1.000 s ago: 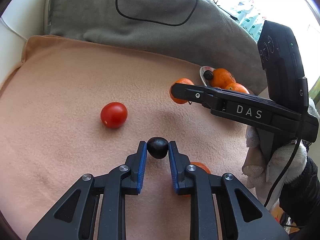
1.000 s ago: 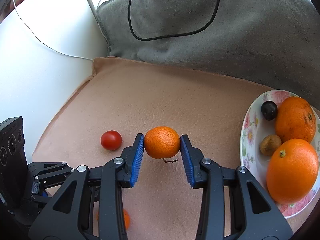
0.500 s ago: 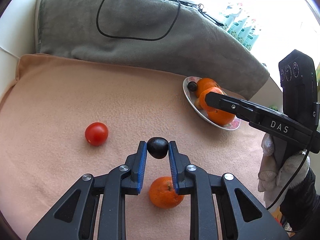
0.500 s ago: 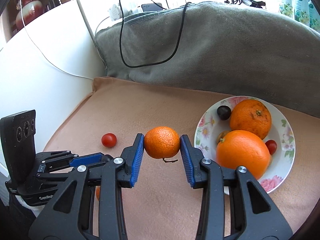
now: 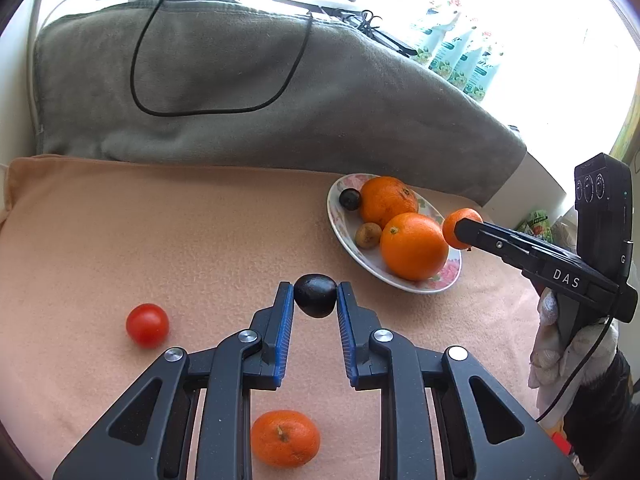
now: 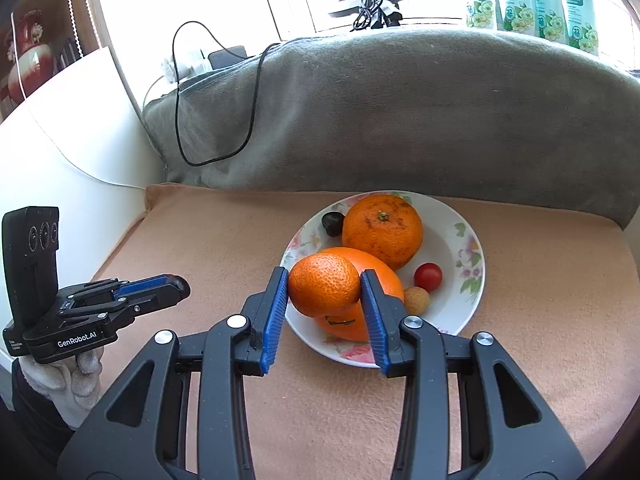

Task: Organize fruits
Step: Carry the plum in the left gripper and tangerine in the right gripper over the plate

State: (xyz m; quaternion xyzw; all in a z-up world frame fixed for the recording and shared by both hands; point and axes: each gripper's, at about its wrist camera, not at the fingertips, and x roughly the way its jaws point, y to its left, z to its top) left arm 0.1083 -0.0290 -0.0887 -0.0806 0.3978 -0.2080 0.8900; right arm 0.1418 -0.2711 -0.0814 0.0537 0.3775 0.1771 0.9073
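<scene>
On the flowered plate [image 6: 470,236], at the far right of the peach-coloured blanket [image 5: 160,240], most of the fruit is already gathered: two big oranges [image 6: 382,230], a dark plum [image 6: 333,224], a cherry tomato [image 6: 428,277] and a small brownish fruit [image 6: 417,300] lie together in it. The right gripper [image 6: 325,292] has its fingers closed on a mandarin [image 6: 324,289] and holds it in the air just over the near rim of the plate, so that piece looks about to be set down. The left gripper [image 5: 315,300] has its fingers pinched narrowly on a second dark plum [image 5: 315,295], lifted above the middle of the blanket, short of the plate and near its left rim. Two pieces lie loose on the blanket: a red tomato [image 5: 147,325] to the left of the left gripper and another mandarin [image 5: 285,438] close under it. By my reckoning the job is well past halfway: two fruits are in hand and need placing, and two more need picking up. The plate is getting crowded, so the free room seems to be at its right side and front rim.
</scene>
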